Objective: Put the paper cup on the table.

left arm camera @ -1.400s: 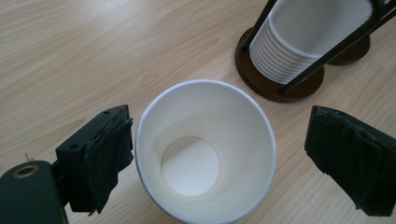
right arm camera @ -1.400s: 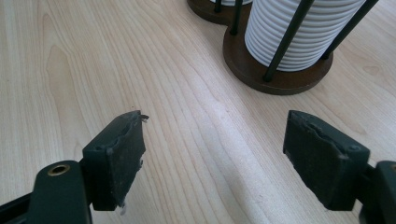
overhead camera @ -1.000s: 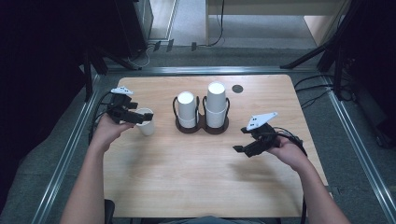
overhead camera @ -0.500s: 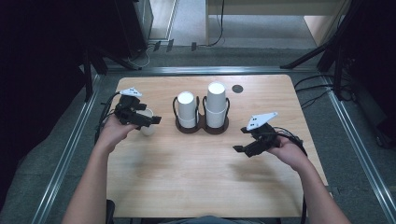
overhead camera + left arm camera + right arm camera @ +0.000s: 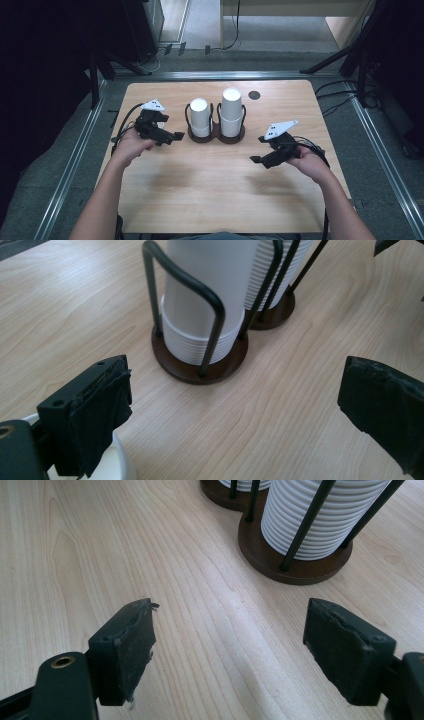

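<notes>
Two stacks of white paper cups stand in dark wire holders on brown bases mid-table: the shorter stack and the taller stack. My left gripper is just left of the shorter stack and points at it. It is open; its jaws have just been opening, with bare table between them. The rim of a single white cup peeks out under its left jaw. My right gripper hovers open to the right and nearer than the taller stack, holding nothing.
The wooden table has a small dark round spot at the back right. Cables trail from both grippers. Metal rails run along the table's sides over grey floor.
My left hand has slid right toward the cup holders, and its gripper now covers the single white cup that stood beside it. The right hand has stayed put.
</notes>
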Action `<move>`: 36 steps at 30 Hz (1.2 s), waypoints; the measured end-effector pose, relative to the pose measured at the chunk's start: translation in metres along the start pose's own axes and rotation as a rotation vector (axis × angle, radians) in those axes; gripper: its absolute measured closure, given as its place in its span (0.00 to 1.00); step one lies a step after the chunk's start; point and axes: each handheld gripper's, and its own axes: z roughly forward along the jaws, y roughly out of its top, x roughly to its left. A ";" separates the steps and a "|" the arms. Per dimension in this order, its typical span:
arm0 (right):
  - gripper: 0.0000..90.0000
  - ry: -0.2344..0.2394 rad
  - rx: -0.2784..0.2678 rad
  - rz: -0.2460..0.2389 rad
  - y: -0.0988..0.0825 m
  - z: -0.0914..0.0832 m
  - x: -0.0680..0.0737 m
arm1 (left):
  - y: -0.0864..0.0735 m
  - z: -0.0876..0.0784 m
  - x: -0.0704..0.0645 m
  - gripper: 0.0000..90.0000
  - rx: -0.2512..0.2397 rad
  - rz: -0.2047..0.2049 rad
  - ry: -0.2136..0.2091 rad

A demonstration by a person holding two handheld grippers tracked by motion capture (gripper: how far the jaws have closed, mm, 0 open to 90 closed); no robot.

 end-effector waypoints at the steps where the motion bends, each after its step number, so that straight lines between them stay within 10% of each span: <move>1: 0.23 0.002 0.002 0.001 0.000 0.000 0.001 | 0.000 0.001 -0.001 0.01 0.000 0.001 -0.005; 36: 0.23 0.026 0.021 0.002 0.003 0.006 0.008 | -0.001 0.058 -0.063 0.01 0.099 0.132 -0.074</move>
